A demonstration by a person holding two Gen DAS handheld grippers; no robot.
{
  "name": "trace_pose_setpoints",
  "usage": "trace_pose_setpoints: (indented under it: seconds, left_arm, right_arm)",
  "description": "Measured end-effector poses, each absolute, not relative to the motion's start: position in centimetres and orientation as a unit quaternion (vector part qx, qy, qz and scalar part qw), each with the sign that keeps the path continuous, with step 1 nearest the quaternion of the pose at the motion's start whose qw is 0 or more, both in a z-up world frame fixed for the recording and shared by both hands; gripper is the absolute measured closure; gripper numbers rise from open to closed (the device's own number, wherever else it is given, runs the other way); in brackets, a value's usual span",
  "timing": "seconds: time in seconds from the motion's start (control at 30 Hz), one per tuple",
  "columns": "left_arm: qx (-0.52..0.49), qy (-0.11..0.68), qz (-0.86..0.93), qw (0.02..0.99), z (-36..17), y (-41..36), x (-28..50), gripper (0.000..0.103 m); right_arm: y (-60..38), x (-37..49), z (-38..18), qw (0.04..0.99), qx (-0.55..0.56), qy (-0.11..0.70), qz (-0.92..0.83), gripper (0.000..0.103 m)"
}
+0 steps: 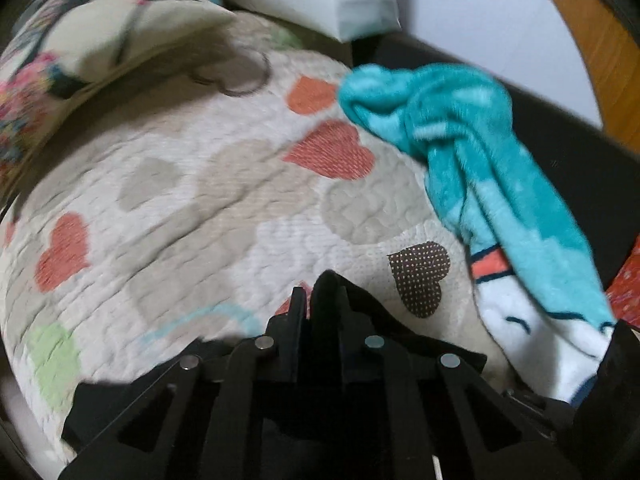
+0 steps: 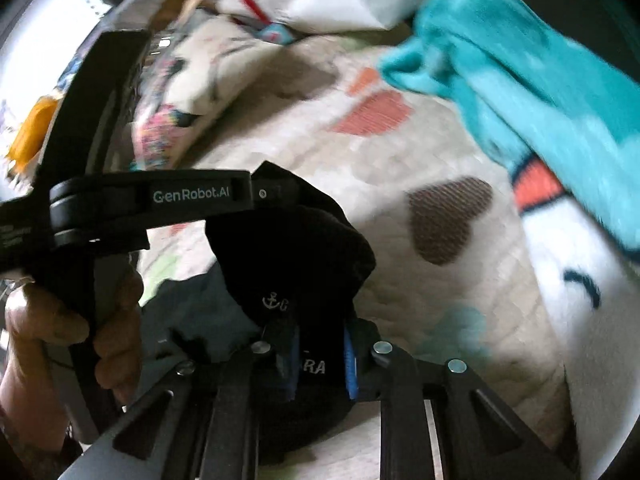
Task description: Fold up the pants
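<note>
Pants – black, soft, limp knit – bunched low at the near edge of the heart quilt; both tongs clenched on the fabric. Left gripper pinches a peaked fold; right gripper bites a thicker wad by the white lettering. Light, floppy, prob. sags betw. the 2 grips; better held at waistband corners or hems. Teal blanket lies beside, apart.

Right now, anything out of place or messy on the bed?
Yes. A teal fleece blanket lies bunched and twisted along the edge of the heart-print quilt instead of flat. The black pants are crumpled in a wad, pinched by both the left gripper and the right gripper, not yet spread.
</note>
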State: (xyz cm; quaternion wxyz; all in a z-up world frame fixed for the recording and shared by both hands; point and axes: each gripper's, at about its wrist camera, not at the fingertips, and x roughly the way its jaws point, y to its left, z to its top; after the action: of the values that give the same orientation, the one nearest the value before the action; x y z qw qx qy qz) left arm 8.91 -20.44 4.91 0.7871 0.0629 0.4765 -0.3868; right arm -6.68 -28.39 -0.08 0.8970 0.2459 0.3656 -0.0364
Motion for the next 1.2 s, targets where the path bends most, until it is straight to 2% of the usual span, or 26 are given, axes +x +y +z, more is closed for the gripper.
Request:
trace_pose_setpoints:
  seconds: [0.23, 0.37, 0.67, 0.83, 1.0, 1.03, 1.07, 1.1, 1.2]
  left_arm:
    - [-0.045, 0.457, -0.372, 0.807, 8.1, -11.2, 8.4, 0.091]
    - [-0.097, 0.446, -0.352, 0.817, 8.2, -5.5, 7.9, 0.091]
    - [-0.23, 0.461, -0.3, 0.803, 2.4, 5.7, 7.1, 0.091]
    - [-0.253, 0.47, -0.267, 0.802, 0.0, 8.7, 7.1, 0.091]
    - [-0.279, 0.498, -0.207, 0.794, -2.4, 11.2, 7.5, 0.088]
    - [-0.287, 0.507, -0.195, 0.789, -3.0, 11.7, 7.5, 0.086]
    - [-0.296, 0.518, -0.182, 0.782, -3.5, 12.2, 7.6, 0.079]
    - [-0.305, 0.526, -0.171, 0.775, -4.0, 12.7, 7.6, 0.073]
    - [-0.314, 0.531, -0.151, 0.773, -4.1, 13.9, 7.5, 0.071]
  right_arm:
    - [-22.2, -7.7, 4.3, 0.925, 0.164, 0.341, 0.039, 0.084]
    - [-17.6, -7.7, 5.3, 0.928, 0.112, 0.346, 0.084, 0.084]
    - [-7.2, -6.6, 2.3, 0.91, -0.016, 0.389, 0.145, 0.085]
    - [-3.0, -6.1, 0.0, 0.9, -0.075, 0.402, 0.149, 0.085]
    - [0.0, -6.2, -1.9, 0.895, -0.115, 0.405, 0.148, 0.07]
    - [0.4, -6.4, -2.3, 0.892, -0.114, 0.409, 0.155, 0.061]
    - [0.8, -6.6, -2.6, 0.89, -0.116, 0.411, 0.16, 0.051]
    - [1.3, -7.0, -2.6, 0.888, -0.12, 0.411, 0.166, 0.049]
    - [2.6, -8.4, -2.9, 0.881, -0.138, 0.409, 0.191, 0.046]
